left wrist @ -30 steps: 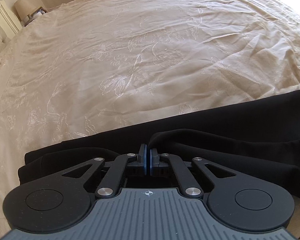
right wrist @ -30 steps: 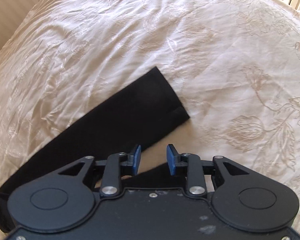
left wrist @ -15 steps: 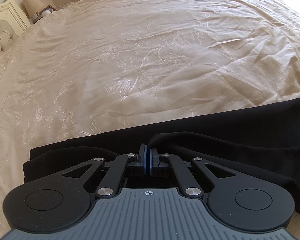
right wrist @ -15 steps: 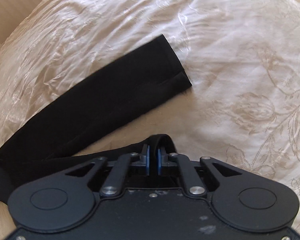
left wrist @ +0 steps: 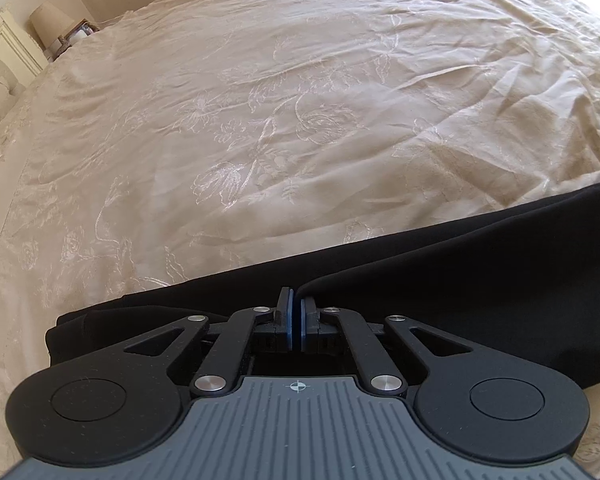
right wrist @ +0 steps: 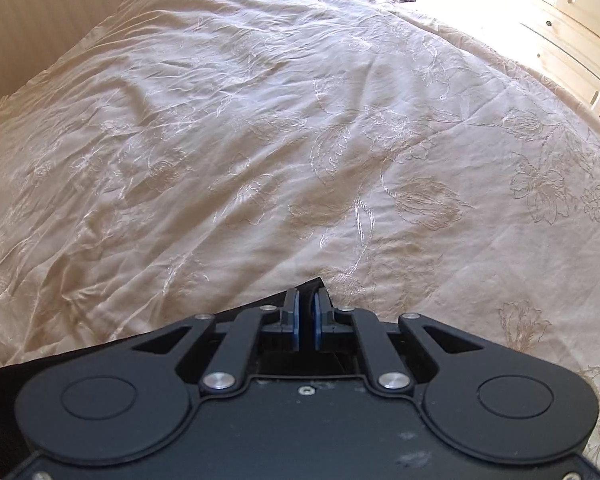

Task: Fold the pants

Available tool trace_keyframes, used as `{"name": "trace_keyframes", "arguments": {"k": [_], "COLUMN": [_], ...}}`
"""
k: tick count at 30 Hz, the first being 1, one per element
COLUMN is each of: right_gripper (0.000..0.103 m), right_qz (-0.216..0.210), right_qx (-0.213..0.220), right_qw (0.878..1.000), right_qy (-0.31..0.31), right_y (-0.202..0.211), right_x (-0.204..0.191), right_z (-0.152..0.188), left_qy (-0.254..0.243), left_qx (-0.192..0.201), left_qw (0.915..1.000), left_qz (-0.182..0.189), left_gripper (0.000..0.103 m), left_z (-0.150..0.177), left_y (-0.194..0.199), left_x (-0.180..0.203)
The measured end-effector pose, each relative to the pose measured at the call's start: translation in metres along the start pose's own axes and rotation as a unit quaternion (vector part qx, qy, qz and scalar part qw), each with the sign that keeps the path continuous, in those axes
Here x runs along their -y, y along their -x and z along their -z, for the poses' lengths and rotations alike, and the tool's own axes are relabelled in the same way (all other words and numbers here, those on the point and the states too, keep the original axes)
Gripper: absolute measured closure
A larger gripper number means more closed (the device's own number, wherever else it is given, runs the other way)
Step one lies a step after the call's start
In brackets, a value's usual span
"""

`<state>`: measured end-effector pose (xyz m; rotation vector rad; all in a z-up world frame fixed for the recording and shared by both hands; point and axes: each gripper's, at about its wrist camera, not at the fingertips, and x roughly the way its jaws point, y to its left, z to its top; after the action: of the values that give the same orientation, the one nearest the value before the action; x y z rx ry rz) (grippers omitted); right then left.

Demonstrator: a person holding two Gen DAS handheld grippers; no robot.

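Note:
Black pants [left wrist: 480, 280] lie across the near side of a cream embroidered bedspread [left wrist: 280, 120]. My left gripper [left wrist: 299, 312] is shut on a raised fold of the black fabric, which stretches off to the right. In the right wrist view my right gripper [right wrist: 307, 312] is shut on an edge of the pants [right wrist: 100, 344]; the black cloth trails to the lower left under the gripper. The far leg and its hem are out of sight in this view.
The bedspread [right wrist: 300, 140] spreads wide ahead of both grippers. A headboard, pillow and lamp [left wrist: 52, 24] stand at the far left. White cupboards with drawers [right wrist: 572, 32] stand beyond the bed at the right.
My right gripper has shut on the pants edge and lifted it forward over the bed; the far leg has left its view. My left gripper stays shut and has risen slightly with the fabric.

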<state>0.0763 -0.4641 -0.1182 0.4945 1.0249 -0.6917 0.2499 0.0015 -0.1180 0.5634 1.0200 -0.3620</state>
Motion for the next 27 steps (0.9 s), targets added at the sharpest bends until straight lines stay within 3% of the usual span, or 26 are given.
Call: {"name": "trace_keyframes", "arguments": {"k": [13,20,22,23,25,27], "right_gripper": [0.095,0.091,0.087,0.084,0.084,0.084], "right_qz": [0.039,0.060,0.066,0.068,0.068,0.069], "right_qx": [-0.011,-0.026,-0.029,-0.030,-0.030,-0.030], "right_qw": [0.999,0.998,0.997,0.997,0.997,0.997], "right_qy": [-0.006,-0.001,0.004,0.004,0.005,0.009], "right_y": [-0.031,-0.043,-0.043,-0.044,-0.043,-0.043], "right_x": [-0.006,-0.009,-0.010,-0.009,-0.009,-0.009], "right_z": [0.008,0.012,0.011,0.010,0.010,0.011], "left_qy": [-0.049,-0.022,-0.033,-0.040,-0.050,-0.055], "left_qx": [-0.023,-0.073,-0.081,-0.078,-0.064,-0.057], "left_qw": [0.9985,0.9957,0.9943,0.9946,0.9963,0.9969], "left_qz": [0.003,0.052,0.061,0.056,0.029,0.003], "left_gripper": [0.095,0.093,0.086,0.078,0.071,0.071], "left_z": [-0.023,-0.040,-0.045,-0.049,-0.056,-0.068], "left_y": [-0.029,-0.035,-0.032,-0.029,-0.021,-0.016], "left_x": [0.006,-0.012,-0.017,-0.019,-0.023,-0.029]}}
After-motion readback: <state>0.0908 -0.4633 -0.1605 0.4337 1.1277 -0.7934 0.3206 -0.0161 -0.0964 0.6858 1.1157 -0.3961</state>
